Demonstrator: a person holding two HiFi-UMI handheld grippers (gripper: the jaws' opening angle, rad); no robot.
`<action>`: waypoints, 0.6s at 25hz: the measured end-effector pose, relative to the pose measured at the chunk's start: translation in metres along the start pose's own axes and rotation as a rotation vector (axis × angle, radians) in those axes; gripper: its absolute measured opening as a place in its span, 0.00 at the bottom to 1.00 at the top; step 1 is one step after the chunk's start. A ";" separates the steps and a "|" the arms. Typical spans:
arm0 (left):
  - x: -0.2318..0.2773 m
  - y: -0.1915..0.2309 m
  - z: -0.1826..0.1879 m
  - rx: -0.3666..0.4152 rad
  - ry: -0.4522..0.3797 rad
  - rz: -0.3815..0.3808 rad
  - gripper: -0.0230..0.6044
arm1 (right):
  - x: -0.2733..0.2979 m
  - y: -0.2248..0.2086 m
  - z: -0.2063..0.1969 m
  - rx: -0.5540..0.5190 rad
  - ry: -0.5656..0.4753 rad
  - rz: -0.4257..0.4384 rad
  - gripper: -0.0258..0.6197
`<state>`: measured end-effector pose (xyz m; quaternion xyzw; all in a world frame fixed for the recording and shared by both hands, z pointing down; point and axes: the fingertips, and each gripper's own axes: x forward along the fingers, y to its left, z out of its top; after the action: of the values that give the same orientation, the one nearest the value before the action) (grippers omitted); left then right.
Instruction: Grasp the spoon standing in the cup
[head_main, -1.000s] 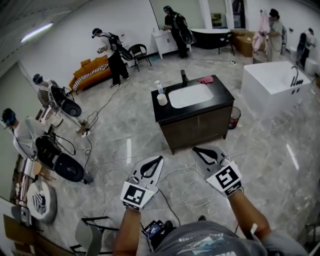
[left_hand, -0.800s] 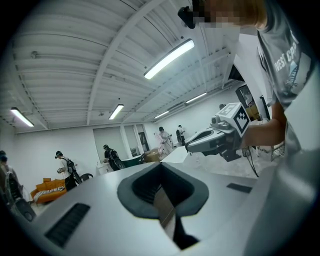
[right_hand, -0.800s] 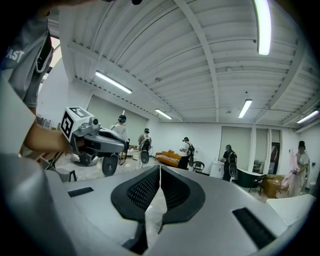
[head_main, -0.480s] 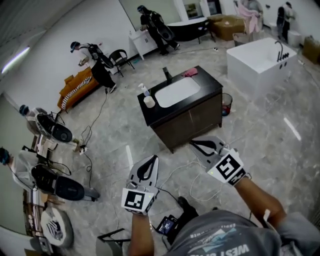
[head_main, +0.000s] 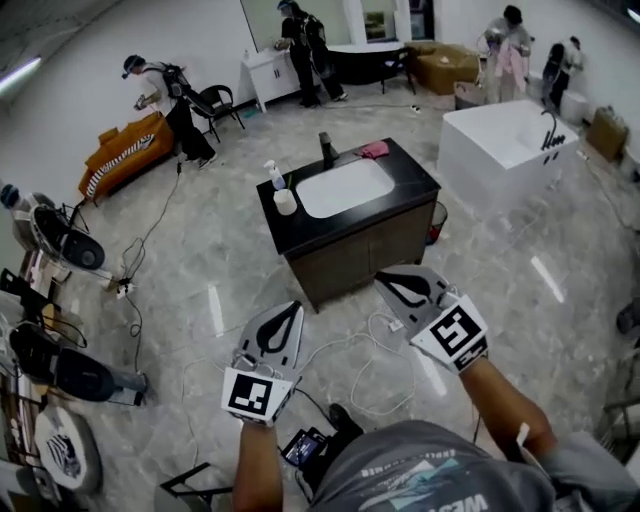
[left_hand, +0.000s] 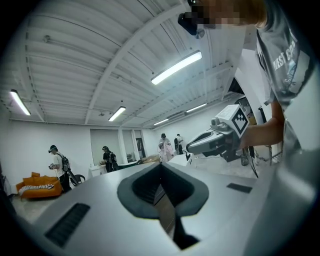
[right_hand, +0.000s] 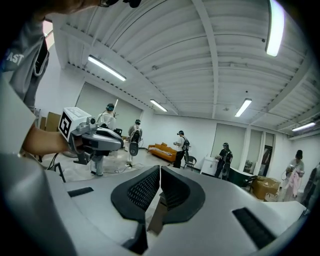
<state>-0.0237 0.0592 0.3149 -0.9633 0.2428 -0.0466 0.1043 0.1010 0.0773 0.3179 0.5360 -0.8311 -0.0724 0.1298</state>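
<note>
A dark vanity with a white sink stands on the floor ahead of me. On its left end are a white cup and a soap pump bottle; the cup is too small to show a spoon. My left gripper and right gripper are held in the air well short of the vanity, both shut and empty. In the left gripper view the jaws meet at the tip. The right gripper view shows the same.
A black faucet and a pink cloth sit at the vanity's back. A bin stands at its right, a white bathtub beyond. White cables lie on the floor below my grippers. Several people work along the far walls.
The head view has shifted, so the vanity sits a little further left and closer. Both grippers stay shut and level in front of me.
</note>
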 end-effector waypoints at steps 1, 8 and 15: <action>0.002 0.012 -0.004 0.004 -0.004 -0.004 0.04 | 0.012 -0.001 0.000 -0.004 0.005 -0.003 0.09; 0.012 0.085 -0.026 0.002 -0.044 -0.039 0.04 | 0.084 0.001 -0.001 -0.015 0.044 -0.038 0.09; 0.020 0.134 -0.031 -0.019 -0.109 -0.070 0.04 | 0.127 0.000 0.009 -0.028 0.080 -0.083 0.09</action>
<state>-0.0720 -0.0712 0.3158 -0.9733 0.2031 0.0047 0.1066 0.0486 -0.0380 0.3267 0.5707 -0.8011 -0.0680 0.1672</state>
